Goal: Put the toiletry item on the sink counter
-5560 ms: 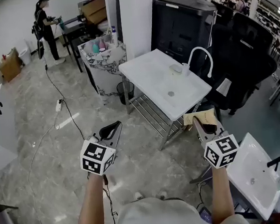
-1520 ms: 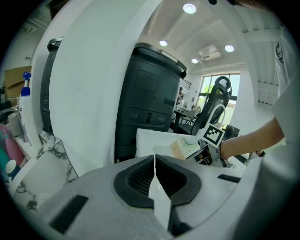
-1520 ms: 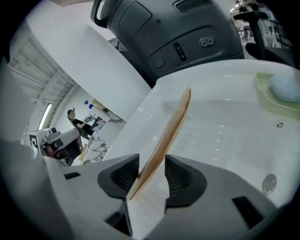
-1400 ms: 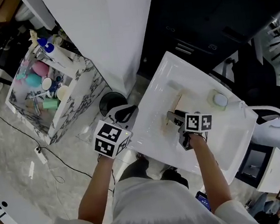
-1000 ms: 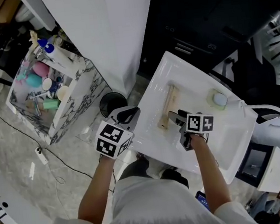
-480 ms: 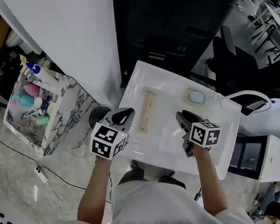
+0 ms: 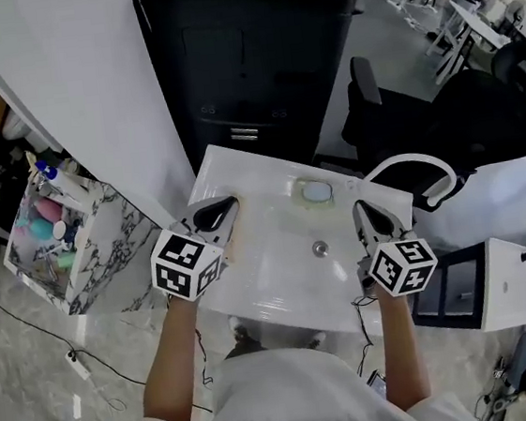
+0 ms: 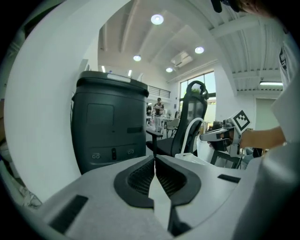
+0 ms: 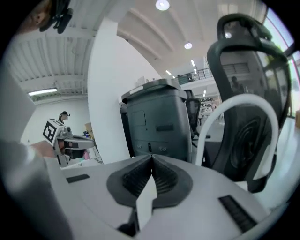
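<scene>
- The marble-patterned open cart (image 7: 87, 236) of pastel bottles sits at the far left of the head view. It is nearer the edge than half a second ago, because the camera has tipped up toward the tall dark grey cabinet (image 7: 245, 56).
- The left claw (image 7: 225, 204) hovers over the left part of the white sink tabletop (image 7: 272, 293), much as it did before. In the left gripper view its ribbed pads (image 8: 140, 176) meet at the tip with nothing between them.
- The long beige toiletry item (image 7: 232, 240) lies on the tabletop's left part, where it was let go a second ago. Only a thin strip of it now shows at the left claw's right edge; the rest is hidden under that gripper.
- A pale green soap dish (image 7: 316, 191) rests at the back of the basin, with the round metal drain (image 7: 319, 247) in front of it.
- The right claw (image 7: 361, 211) stood wide open just beside the item a second ago. It has since drawn off to the basin's right side, well apart from the item, and its jaws have come fully together, empty.
- The curved white faucet (image 7: 409, 165) arches just behind the right claw.
</scene>
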Demonstrator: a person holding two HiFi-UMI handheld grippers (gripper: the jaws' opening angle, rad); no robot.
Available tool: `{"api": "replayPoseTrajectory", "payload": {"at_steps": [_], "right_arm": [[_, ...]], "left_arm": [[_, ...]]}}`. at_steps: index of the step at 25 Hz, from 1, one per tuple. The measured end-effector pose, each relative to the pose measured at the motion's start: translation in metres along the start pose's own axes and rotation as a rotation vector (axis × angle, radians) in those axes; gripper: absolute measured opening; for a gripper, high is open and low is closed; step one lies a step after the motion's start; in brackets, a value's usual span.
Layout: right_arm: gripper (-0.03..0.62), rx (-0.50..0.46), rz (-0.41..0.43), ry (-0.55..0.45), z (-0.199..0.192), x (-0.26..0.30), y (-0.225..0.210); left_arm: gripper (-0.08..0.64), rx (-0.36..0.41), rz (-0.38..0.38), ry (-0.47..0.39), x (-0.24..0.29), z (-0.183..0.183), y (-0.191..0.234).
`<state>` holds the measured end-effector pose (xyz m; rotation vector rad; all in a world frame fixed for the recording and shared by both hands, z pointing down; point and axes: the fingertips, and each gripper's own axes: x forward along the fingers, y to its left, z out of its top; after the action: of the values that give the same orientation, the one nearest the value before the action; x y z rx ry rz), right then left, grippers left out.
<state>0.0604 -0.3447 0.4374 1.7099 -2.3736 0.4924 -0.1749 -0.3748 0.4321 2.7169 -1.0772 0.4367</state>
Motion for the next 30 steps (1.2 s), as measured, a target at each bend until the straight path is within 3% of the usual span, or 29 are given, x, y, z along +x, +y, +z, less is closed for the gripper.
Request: {"api": "replayPoseTrajectory", "payload": {"at_steps": [4,8,11,22,30], "right_arm": [[-0.003,-0.113,-0.037,-0.073,0.035,-0.044,-0.022],[-0.003,-0.068,-0.06,-0.156,0.064,-0.085,-0.041],[-0.003,-0.104,-0.1,-0.174,0.075,-0.109,-0.052],[-0.003,-0.213,-0.199,-0.227,0.101,-0.16,-0.067],[-0.003,-0.271,-0.187,-0.259,0.122,-0.169,-0.058]], "left_arm": [[0.015,0.056,-0.026,-0.05,0.01,0.039,-0.031],[0.015,0.14,-0.042,-0.087,0.017,0.07,-0.062],[0.015,0.197,-0.039,-0.115,0.021,0.089,-0.082],[0.014,0.262,-0.105,-0.205,0.029,0.136,-0.129],[0.015,0.311,-0.158,-0.219,0.033,0.152,-0.149]]}}
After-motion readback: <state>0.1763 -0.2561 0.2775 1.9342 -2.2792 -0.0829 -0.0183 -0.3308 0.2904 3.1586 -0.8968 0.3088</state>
